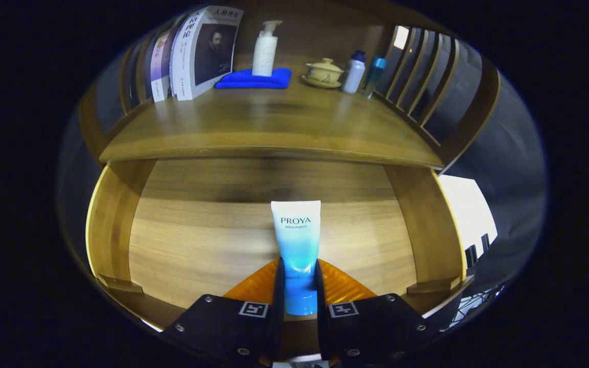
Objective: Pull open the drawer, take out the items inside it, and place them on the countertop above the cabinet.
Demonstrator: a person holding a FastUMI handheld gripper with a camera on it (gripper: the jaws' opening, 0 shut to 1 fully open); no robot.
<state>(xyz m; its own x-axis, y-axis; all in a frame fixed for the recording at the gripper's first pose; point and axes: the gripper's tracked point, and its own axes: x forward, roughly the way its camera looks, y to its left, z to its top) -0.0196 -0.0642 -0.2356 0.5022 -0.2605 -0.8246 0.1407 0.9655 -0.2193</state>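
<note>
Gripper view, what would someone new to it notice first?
First, the blue-and-white tube, clamped between the fingers of the hand-held gripper over the open drawer. Next, the countertop beyond it, with leaning books, a pump bottle standing on a folded blue cloth, and a lidded cup.

We see leaning books [200, 51], a pump bottle [265, 50] on a folded blue cloth [254, 79], a lidded teacup [324, 71], and two small bottles [363, 72].
</note>
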